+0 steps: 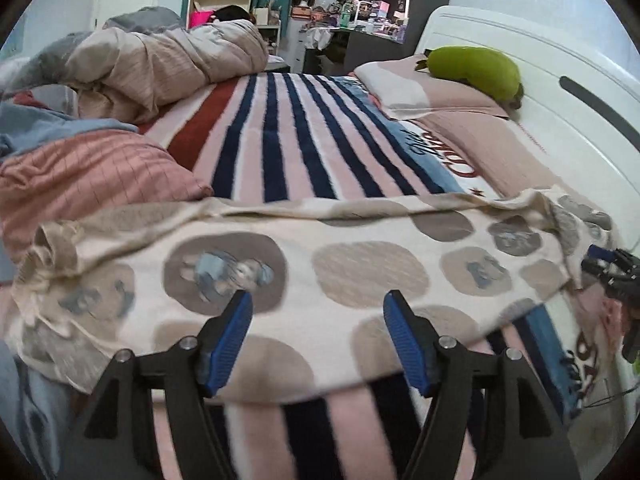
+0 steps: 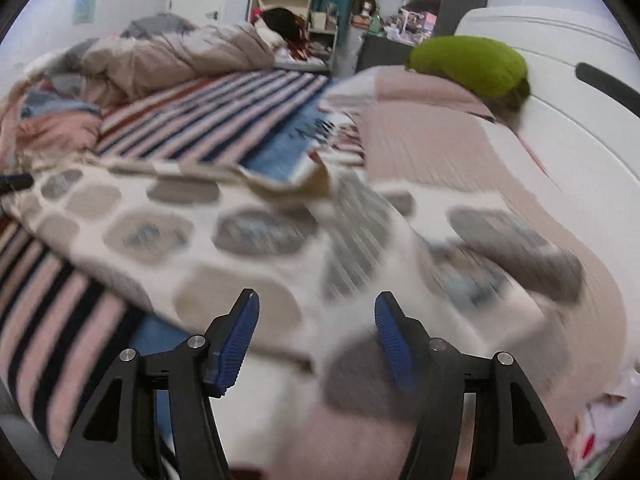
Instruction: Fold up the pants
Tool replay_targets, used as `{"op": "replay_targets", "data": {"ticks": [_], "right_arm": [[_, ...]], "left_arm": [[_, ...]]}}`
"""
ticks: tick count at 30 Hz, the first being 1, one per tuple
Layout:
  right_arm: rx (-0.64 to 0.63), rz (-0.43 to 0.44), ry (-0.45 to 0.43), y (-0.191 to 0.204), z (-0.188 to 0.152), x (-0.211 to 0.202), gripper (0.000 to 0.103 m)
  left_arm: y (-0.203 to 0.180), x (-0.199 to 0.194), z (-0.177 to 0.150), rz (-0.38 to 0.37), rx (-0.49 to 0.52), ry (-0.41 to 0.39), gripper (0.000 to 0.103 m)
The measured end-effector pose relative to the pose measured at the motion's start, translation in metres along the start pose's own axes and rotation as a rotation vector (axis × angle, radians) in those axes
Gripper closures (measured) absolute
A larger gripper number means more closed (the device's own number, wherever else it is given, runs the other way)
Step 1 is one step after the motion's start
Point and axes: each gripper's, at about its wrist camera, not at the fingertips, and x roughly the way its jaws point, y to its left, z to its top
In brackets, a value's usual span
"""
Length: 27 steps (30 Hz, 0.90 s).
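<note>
The left gripper [image 1: 318, 340] stood with its blue pads [image 1: 230, 344] well apart and nothing between them. The pants [image 1: 304, 280], cream with grey and beige spots, lay spread crosswise on the striped blanket [image 1: 288, 148] directly ahead of and beneath the fingertips; their near edge ran just behind the pads, with bare blanket showing below it. To the far right of this gripper, the right gripper [image 1: 612, 272] sat at the pants' end.

The right gripper [image 2: 316, 336] was likewise parted and held nothing; the pants [image 2: 256, 232] lay ahead and below, blurred on its right side, with a raised folded edge ahead of the tips. Beyond the pants' far edge the blanket [image 2: 208, 120] lay open. A bunched duvet [image 1: 160, 64] bounded the far left, a pink pillow [image 1: 440, 88] with a green cushion [image 1: 476, 72] the far right, against the white headboard [image 1: 560, 92].
</note>
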Motion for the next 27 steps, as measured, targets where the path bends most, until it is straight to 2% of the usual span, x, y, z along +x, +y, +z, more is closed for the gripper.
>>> {"op": "replay_targets", "data": {"ticks": [2,5,10,13,16,17,19,21,22,23,24,27], "right_arm": [[-0.044,-0.030,0.000,-0.002,-0.012,-0.004,0.041],[-0.086,-0.031,0.014,-0.001,-0.023,-0.002,0.033],[-0.169,-0.110,0.003,0.004,-0.030,0.008,0.031],[-0.192,-0.114,0.018,0.007,-0.030,0.016,0.017],[-0.262,-0.189,0.030,0.016,-0.033,0.024,0.018],[-0.292,-0.236,0.026,0.018,-0.035,0.027,0.021],[-0.320,-0.316,0.013,0.019,-0.038,0.027,0.040],[-0.339,-0.360,0.001,0.018,-0.038,0.023,0.064],[-0.333,-0.366,-0.007,0.015,-0.038,0.019,0.071],[-0.325,-0.366,-0.015,0.012,-0.036,0.015,0.088],[-0.315,-0.361,-0.024,0.009,-0.034,0.011,0.095],[-0.277,-0.360,-0.076,-0.001,-0.021,-0.006,0.099]], "left_arm": [[-0.009,-0.002,-0.004,-0.011,0.001,-0.004,0.039],[-0.017,-0.001,-0.005,-0.039,-0.003,-0.005,0.039],[-0.023,0.004,-0.006,-0.061,-0.021,-0.001,0.039],[-0.023,0.006,-0.006,-0.069,-0.030,-0.003,0.039],[-0.022,0.007,-0.005,-0.073,-0.034,-0.002,0.039],[-0.022,0.007,-0.005,-0.072,-0.034,-0.002,0.039],[-0.021,0.006,-0.005,-0.069,-0.031,-0.003,0.039],[-0.020,0.006,-0.005,-0.068,-0.031,-0.003,0.039],[-0.019,0.006,-0.005,-0.069,-0.031,-0.005,0.039],[-0.019,0.006,-0.005,-0.068,-0.032,-0.006,0.039],[-0.018,0.006,-0.004,-0.068,-0.034,-0.009,0.039],[-0.017,0.006,-0.001,-0.073,-0.040,-0.016,0.039]]}}
